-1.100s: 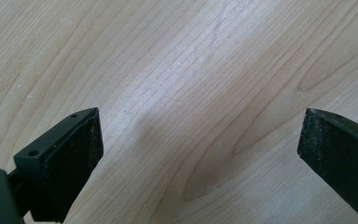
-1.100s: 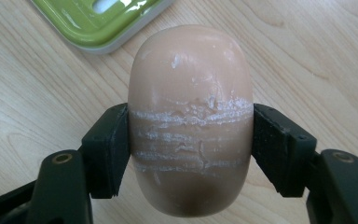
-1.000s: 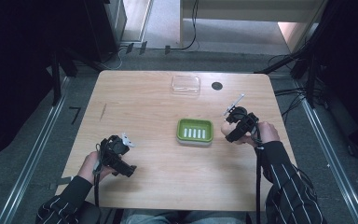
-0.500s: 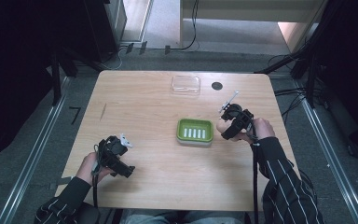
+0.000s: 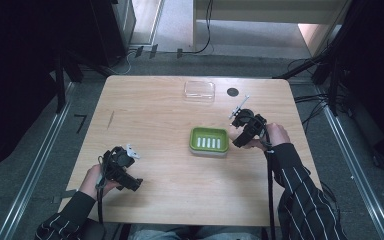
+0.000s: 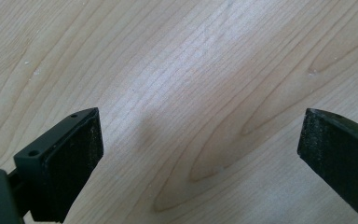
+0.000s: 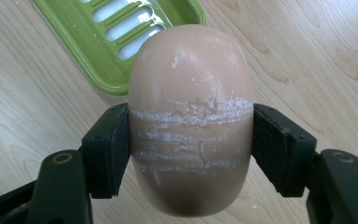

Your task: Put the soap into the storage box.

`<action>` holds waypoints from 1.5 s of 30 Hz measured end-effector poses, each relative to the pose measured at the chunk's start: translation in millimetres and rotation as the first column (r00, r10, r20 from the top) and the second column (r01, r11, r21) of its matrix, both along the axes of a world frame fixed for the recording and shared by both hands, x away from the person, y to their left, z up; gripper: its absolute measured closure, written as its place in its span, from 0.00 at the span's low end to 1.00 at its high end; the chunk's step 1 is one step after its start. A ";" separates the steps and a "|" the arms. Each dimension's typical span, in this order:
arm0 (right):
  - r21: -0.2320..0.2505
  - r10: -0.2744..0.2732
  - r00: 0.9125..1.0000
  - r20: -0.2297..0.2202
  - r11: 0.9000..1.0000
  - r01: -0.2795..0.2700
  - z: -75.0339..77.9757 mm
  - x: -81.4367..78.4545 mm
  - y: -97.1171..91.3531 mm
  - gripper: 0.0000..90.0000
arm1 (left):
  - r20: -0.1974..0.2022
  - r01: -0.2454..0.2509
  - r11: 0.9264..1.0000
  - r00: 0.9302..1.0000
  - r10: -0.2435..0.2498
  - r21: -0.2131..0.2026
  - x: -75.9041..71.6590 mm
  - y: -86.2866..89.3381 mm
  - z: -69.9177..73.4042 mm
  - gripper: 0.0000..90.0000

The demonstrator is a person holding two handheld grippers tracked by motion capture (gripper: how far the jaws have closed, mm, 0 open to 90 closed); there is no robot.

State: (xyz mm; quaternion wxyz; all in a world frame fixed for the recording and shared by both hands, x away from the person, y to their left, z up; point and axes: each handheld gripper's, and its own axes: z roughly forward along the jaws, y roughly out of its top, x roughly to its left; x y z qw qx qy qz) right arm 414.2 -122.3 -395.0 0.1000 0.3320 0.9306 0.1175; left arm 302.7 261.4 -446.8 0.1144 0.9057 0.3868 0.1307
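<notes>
The right gripper (image 5: 241, 131) is clamped on a bar of soap (image 7: 191, 116), its two black pads pressed against the bar's flanks. In the right gripper view the soap is a pale pinkish oval, standing lengthwise between the jaws with its rounded end pointing away from the camera, and several whitish scrape lines run across its middle, level with the pads. The bar is off the table (image 5: 150, 125), held above the wood just right of the green soap dish (image 5: 209, 141). In the right gripper view the dish (image 7: 98, 42) lies beyond and to the left of the soap, one corner of it hidden behind the bar; whether soap and dish touch cannot be told there. The dish is a shallow green tray with a row of pale slots in its floor, and it sits a little right of the table's centre. In the high view the right hand (image 5: 275, 135) holds its gripper at the dish's right edge, with the sleeve coming in from the near right. The left gripper (image 5: 122, 170) sits at the near left of the table, well apart from the dish, held in the left hand (image 5: 97, 181). Its jaws stand wide apart with bare wood between them, as the left gripper view (image 6: 200, 144) shows. At the far edge of the table a clear lid (image 5: 199, 90) lies flat, with a small dark hole (image 5: 232, 92) in the tabletop just right of it.
</notes>
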 end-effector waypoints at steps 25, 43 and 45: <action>0.000 0.045 0.999 0.013 0.999 -0.045 2.1 4.6 13.7 0.38 | 0.001 -0.031 1.000 1.000 0.031 0.001 -7.8 10.8 0.6 0.01; -0.013 0.125 0.992 0.023 0.992 -0.124 2.2 11.2 40.6 0.38 | 0.002 -0.068 0.998 0.998 0.068 0.002 -16.1 22.6 0.6 0.01; -0.011 0.132 0.991 0.024 0.991 -0.132 2.0 11.8 43.2 0.38 | 0.001 -0.069 0.998 0.998 0.069 -0.002 -16.6 23.4 0.3 0.01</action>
